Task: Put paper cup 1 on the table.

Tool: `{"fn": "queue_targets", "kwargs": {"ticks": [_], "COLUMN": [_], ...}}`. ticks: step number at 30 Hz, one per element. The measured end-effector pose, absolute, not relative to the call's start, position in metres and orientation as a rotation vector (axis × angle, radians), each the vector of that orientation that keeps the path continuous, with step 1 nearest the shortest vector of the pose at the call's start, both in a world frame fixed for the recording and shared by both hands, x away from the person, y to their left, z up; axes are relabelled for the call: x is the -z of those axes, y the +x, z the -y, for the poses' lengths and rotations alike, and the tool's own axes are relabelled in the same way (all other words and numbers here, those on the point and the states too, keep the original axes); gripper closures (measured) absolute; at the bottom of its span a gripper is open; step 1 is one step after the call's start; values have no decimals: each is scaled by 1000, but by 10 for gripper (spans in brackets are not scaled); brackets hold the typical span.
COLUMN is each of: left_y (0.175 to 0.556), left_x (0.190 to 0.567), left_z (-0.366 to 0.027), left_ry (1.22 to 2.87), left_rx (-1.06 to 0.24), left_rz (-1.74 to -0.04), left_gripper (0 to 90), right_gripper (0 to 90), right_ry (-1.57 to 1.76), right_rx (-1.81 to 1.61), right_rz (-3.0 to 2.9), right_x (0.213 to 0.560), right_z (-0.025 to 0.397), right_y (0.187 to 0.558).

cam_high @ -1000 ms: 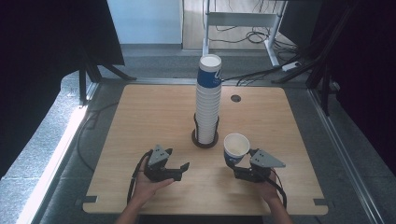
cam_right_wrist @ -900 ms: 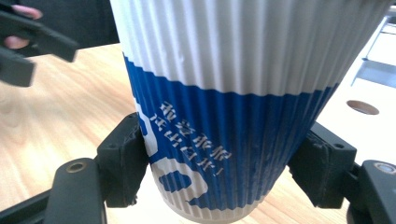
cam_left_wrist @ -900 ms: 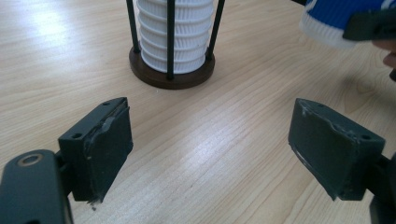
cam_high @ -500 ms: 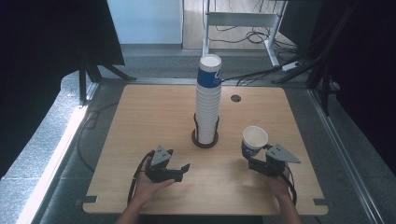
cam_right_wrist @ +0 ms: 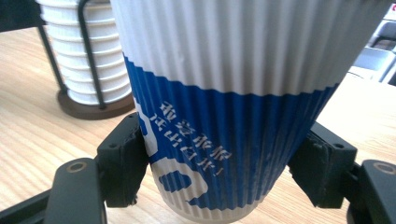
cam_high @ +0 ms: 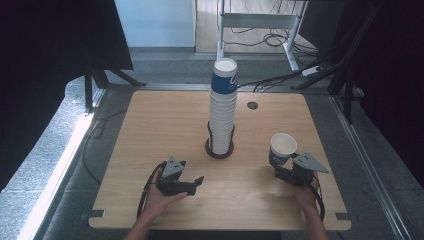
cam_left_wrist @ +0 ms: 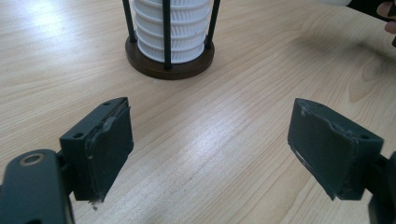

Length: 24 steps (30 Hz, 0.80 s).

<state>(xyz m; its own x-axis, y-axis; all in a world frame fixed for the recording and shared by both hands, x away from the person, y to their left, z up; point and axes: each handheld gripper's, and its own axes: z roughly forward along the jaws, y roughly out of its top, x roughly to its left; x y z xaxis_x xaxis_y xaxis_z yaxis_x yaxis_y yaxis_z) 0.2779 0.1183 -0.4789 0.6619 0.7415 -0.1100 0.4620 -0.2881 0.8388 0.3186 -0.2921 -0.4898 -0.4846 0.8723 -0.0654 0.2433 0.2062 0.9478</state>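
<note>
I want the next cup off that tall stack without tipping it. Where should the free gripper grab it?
Grip the top cup on its blue wall just under the rim, coming level from the near side with the open left gripper. It stands upright above the holder's black rods, so only that top part is free.

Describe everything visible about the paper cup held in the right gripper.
The paper cup is ribbed, white at the top and blue lower down, with white printed characters and a white base edge. It stands upright, mouth open upward, empty as far as the high view shows. The right gripper clamps its lower blue part between both jaws, at the table's right side, apart from the cup stack.
</note>
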Motion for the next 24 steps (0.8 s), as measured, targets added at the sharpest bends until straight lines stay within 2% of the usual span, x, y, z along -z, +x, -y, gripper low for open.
{"fn": "queue_targets", "kwargs": {"ticks": [24], "left_y": [279], "left_x": [483], "left_z": [-114], "left_ry": [1976], "left_rx": [-351], "left_rz": [-933], "left_gripper": [144], "right_gripper": [272], "right_ry": [1234], "right_rx": [-1102], "right_rz": [-1864], "right_x": [506], "right_z": [317], "right_y": [333]}}
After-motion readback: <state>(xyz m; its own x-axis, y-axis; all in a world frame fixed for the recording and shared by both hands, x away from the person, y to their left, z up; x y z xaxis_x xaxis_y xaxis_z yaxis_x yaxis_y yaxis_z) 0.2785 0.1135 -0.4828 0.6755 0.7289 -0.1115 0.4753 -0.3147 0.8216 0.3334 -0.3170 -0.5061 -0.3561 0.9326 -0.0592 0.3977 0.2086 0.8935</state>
